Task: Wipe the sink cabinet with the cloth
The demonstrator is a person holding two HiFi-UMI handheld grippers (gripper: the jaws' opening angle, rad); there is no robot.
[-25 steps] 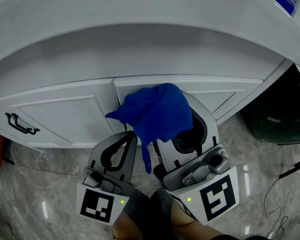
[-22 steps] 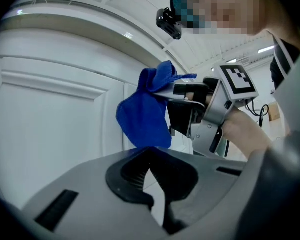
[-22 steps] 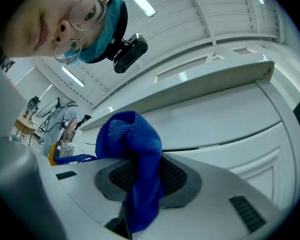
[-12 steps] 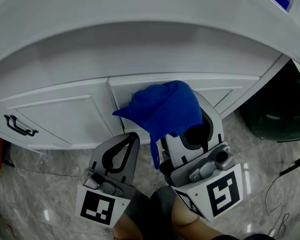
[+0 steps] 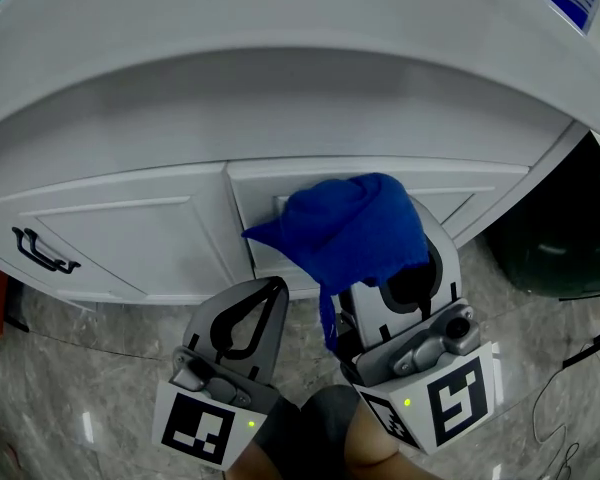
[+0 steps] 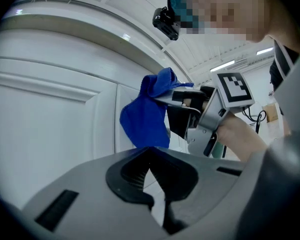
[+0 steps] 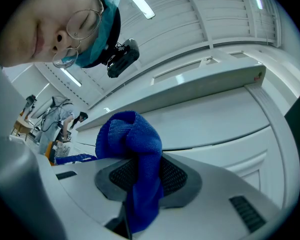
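Seemed mid-wipe: pressed the bunched deep-blue microfibre cloth (image 5: 350, 228) against the upper part of the right-hand door of the white panelled sink cabinet (image 5: 130, 228), just beside the seam between the doors. Gripped that cloth in the right tool (image 7: 142, 176), clamped on a fold, with a tail hanging below. Held the left tool (image 6: 151, 156) closed and empty, low and apart from the cabinet. Probably called next for a steady sweep across the panel, with the pressure maintained. Looked soft, thick and crumpled.

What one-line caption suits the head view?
Right gripper holds blue cloth before white cabinet door; left gripper shut, empty.
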